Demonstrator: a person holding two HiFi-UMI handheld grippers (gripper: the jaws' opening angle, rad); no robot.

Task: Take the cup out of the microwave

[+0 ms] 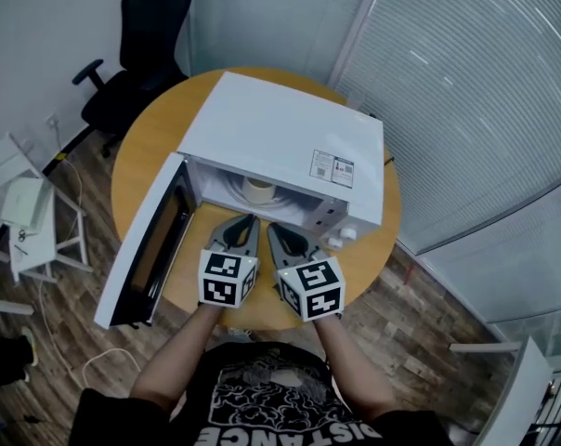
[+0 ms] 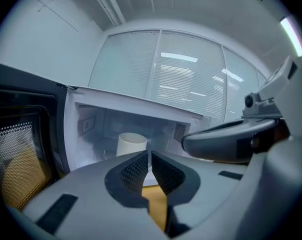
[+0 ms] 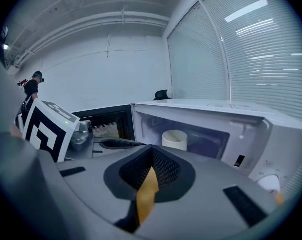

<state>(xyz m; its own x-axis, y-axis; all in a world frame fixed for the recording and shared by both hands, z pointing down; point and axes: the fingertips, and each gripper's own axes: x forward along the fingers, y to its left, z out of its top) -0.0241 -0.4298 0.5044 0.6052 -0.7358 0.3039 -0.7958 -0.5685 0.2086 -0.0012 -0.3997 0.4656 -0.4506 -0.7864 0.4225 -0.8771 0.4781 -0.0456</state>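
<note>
A white microwave (image 1: 280, 137) stands on a round wooden table (image 1: 141, 156), its door (image 1: 149, 249) swung open to the left. Inside stands a pale cup (image 1: 258, 190), upright, also seen as the cup (image 2: 131, 143) in the left gripper view and the cup (image 3: 174, 139) in the right gripper view. My left gripper (image 1: 249, 219) and right gripper (image 1: 272, 229) hover side by side just in front of the opening, both pointing at the cup. The left gripper (image 2: 149, 154) is shut and empty. The right gripper (image 3: 152, 148) has its tips together with nothing between them. Neither touches the cup.
A black office chair (image 1: 136, 54) stands behind the table. A white rack (image 1: 25, 216) is at the left, on the wooden floor. Window blinds (image 1: 485, 91) run along the right. A person (image 3: 31, 91) stands far off by the wall.
</note>
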